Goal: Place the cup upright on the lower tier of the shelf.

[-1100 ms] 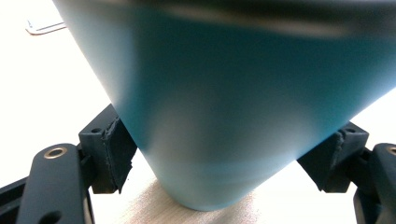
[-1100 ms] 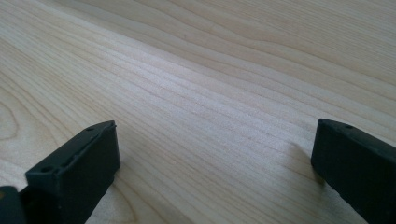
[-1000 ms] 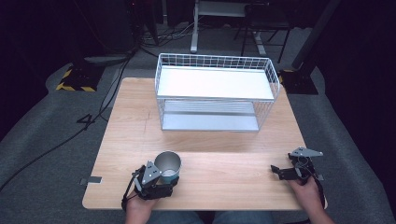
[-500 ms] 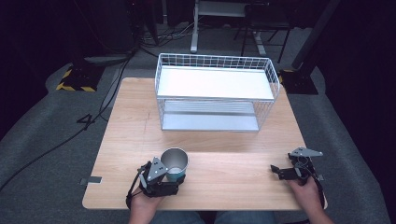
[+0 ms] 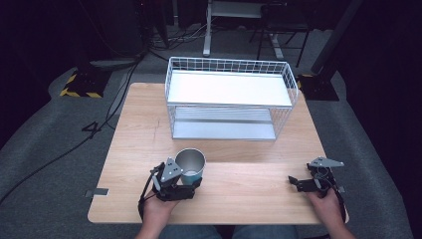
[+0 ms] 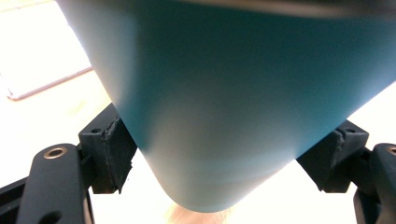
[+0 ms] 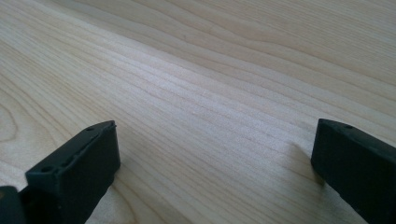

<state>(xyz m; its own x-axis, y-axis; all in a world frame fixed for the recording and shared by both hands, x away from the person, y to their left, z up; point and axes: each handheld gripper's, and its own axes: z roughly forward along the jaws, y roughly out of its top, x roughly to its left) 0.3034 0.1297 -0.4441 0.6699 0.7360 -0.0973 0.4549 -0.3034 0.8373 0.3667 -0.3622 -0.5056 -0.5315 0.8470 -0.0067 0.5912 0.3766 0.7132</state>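
Observation:
A teal cup [image 5: 190, 165] with a bare metal inside stands upright over the front left of the wooden table [image 5: 249, 199]. My left gripper [image 5: 188, 181] is shut on its lower wall from the near side. In the left gripper view both pads [image 6: 114, 149] press the cup [image 6: 233, 93], whose rounded base hangs between them. My right gripper [image 5: 298, 183] rests at the table's front right, far from the cup. In the right gripper view it [image 7: 215, 140] is open over bare wood.
A white two-tier wire rack [image 5: 229, 62] stands at the back middle of the table, its open side facing me. Beyond the table lie floor cables, a yellow-and-black striped block [image 5: 77, 87] at the left and desk legs [image 5: 206, 30].
The left gripper has carried the cup to the right and a little away from the front edge. The right gripper has stayed where it was.

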